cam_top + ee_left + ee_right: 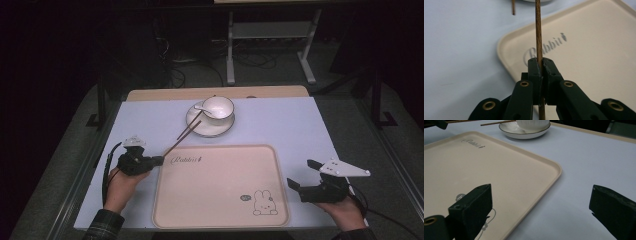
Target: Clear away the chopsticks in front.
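My left gripper (161, 160) (541, 62) is shut on a brown wooden chopstick (172, 145) (538, 37) at the tray's near-left corner; the stick points toward the plate. A second chopstick (194, 123) (513, 7) lies beside it with its far end on the plate's rim. The cream tray (220, 200) (594, 45) (499, 167), printed with a rabbit, has nothing on it. My right gripper (302, 173) (541, 195) stands open over the mat just right of the tray, nothing between its jaws.
A white plate (196, 125) (514, 132) carries a white bowl (218, 107) (532, 123) and a spoon (201, 107) beyond the tray. A pale blue mat (280, 120) covers the table. A metal frame (270, 30) stands on the floor behind.
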{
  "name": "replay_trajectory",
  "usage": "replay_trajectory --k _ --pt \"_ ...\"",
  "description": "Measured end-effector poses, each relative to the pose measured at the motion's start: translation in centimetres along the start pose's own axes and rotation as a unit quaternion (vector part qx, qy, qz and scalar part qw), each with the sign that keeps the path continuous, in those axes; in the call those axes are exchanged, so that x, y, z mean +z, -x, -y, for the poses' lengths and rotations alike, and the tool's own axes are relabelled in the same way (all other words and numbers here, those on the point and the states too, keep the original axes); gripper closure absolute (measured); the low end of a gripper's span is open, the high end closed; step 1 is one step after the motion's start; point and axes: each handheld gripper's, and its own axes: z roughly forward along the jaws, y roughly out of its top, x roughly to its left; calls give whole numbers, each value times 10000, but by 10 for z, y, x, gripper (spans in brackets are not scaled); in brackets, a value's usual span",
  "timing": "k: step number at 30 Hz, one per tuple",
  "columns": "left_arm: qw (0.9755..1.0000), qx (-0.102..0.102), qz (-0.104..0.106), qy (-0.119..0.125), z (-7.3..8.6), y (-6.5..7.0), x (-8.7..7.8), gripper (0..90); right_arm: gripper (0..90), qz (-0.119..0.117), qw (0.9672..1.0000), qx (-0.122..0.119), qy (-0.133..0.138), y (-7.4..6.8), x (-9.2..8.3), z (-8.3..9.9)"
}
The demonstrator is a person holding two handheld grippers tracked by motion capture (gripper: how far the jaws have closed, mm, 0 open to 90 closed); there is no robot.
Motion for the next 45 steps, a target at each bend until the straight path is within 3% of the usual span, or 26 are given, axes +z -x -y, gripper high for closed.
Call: replay_trajectory --k 11,18,32,45 --pt "9983 280 427 -264 12 34 8 851 41 -10 10000 -11 3 -1 0 0" --pt "9958 521 533 -526 16 48 20 850 42 -17 10000 -13 -10 -1 1 0" --pt "9927 749 334 -884 21 50 32 845 44 -16 10000 -17 -16 -1 1 0" --pt "9925 772 349 -885 21 50 32 816 44 -36 10000 -18 -14 -2 2 0"
